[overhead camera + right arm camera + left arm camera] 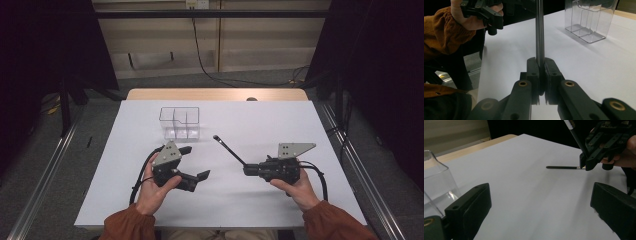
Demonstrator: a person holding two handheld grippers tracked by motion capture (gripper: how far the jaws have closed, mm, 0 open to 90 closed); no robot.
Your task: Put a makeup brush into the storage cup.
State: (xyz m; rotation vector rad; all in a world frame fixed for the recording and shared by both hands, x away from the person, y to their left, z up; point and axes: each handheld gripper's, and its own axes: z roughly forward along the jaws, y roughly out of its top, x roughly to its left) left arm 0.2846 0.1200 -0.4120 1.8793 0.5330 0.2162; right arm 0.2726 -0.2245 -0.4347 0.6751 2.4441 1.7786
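Table centre: bare white table (260, 195) between the two grippers, open for a pass.
Far left: a clear compartment box (179, 122) stands upright, just beyond the left gripper (192, 162), blocking a straight push forward there.
Middle lane: a thin dark rod (230, 149), pinched in the right gripper (246, 170), slants up and away toward the box, crossing the gap between hands; its tip stops short of the box.
Left gripper mouth: jaws spread wide, nothing between them.
Far right: open tabletop beyond the right hand (300, 190).
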